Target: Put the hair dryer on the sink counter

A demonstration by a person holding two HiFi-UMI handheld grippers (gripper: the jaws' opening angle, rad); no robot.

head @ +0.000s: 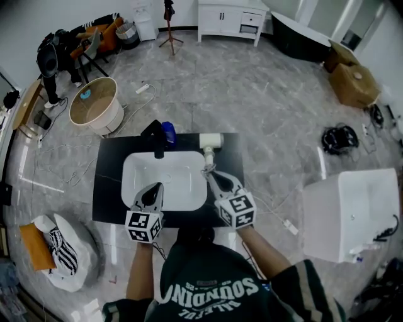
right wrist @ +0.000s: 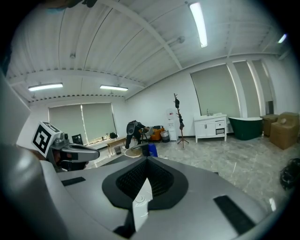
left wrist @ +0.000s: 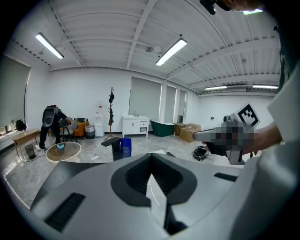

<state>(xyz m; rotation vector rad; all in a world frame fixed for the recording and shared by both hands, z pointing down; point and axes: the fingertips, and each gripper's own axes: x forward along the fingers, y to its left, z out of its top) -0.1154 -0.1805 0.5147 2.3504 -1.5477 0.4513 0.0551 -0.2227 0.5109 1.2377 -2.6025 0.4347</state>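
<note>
The cream hair dryer (head: 211,141) lies on the black sink counter (head: 108,188) at the back right, beside the white basin (head: 173,182). My right gripper (head: 207,170) hangs over the basin's right rim with its tip just in front of the dryer's handle, jaws shut and empty. In its own view the right gripper (right wrist: 143,187) points out into the room with the pads together. My left gripper (head: 153,190) is over the basin's front left, shut with nothing in it. Seen along its jaws, the left gripper (left wrist: 152,180) also faces the room.
A black faucet (head: 155,135) and a blue bottle (head: 169,131) stand at the counter's back edge. On the floor are a round beige tub (head: 96,104) at the left, a white box (head: 348,215) at the right, a white cabinet (head: 230,19) far back and a power strip cable (head: 286,223).
</note>
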